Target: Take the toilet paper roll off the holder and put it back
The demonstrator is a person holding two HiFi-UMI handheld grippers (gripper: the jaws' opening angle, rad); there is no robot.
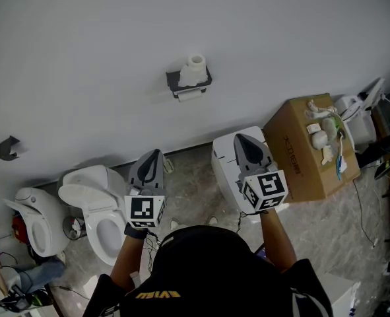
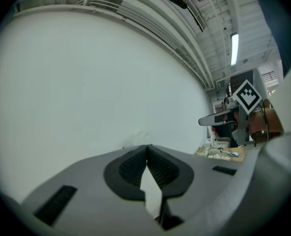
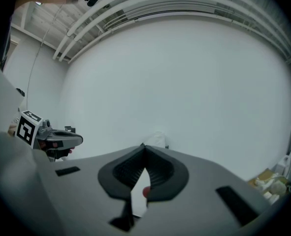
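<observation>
Roll (image 1: 193, 71) on holder (image 1: 172, 80), centre of far wall (image 1: 82, 58). Left gripper (image 1: 154, 156), right gripper (image 1: 243, 139) side by side, near, well apart from roll. Both jaws pressed together, empty.

You're in a staged bathroom corner of a lab or workshop hall, bare white wall (image 1: 82, 58), toilet paper holder (image 1: 189, 81) at 12 o'clock, loose toilets (image 1: 96, 210) at 10 o'clock, cardboard box (image 1: 307, 154) at 2 o'clock, exposed ceiling pipes (image 2: 160, 28), strip light (image 2: 234, 48) overhead.

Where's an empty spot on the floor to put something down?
Bare floor lies between the toilet and the white unit. The top of the cardboard box is crowded with small things.
</observation>
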